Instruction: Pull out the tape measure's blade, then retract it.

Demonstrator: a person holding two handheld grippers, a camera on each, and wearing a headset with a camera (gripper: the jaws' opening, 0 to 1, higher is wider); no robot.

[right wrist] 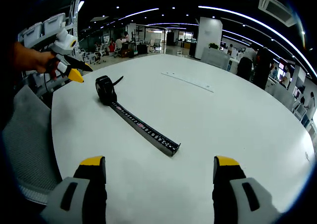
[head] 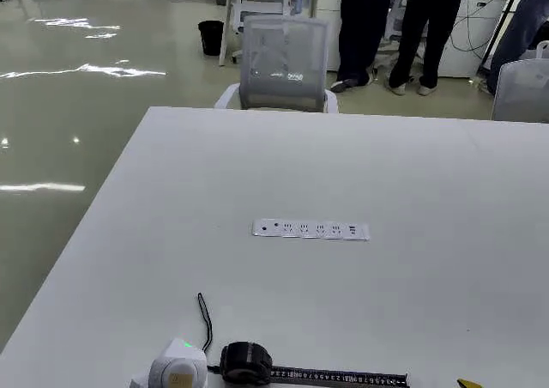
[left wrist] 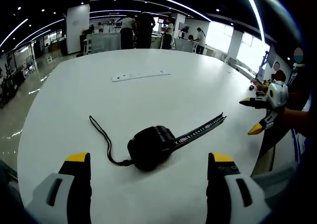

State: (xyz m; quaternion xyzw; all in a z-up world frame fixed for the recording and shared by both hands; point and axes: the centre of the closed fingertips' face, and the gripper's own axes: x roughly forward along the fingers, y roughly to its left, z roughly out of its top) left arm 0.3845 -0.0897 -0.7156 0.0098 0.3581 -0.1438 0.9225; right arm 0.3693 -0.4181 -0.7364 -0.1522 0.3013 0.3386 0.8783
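Tape measure (head: pixel 246 362) lies on the white tabletop (head: pixel 360 173) at the near edge, black case resting on its side. Blade (head: pixel 339 377) is pulled out of the case and lies flat on the tabletop, running toward the person's right; its free end touches nothing. Black strap (head: pixel 204 315) trails from the case's other end, away from the blade and out across the tabletop.

Left claw (left wrist: pixel 149 158): jaws wide apart, empty, yellow tips low over the tabletop. The case sits ahead of them, in line with the gap and not between the tips. In the head view this gripper is just left of the case; contact cannot be told.

Right claw (right wrist: pixel 161 160): jaws wide apart, empty. The blade's free end lies ahead of it, short of the tips.

Power strip (head: pixel 310 230) lies mid-tabletop, well apart from the tape. Grey mesh chair (head: pixel 283 62) stands at the far edge, people standing behind it.
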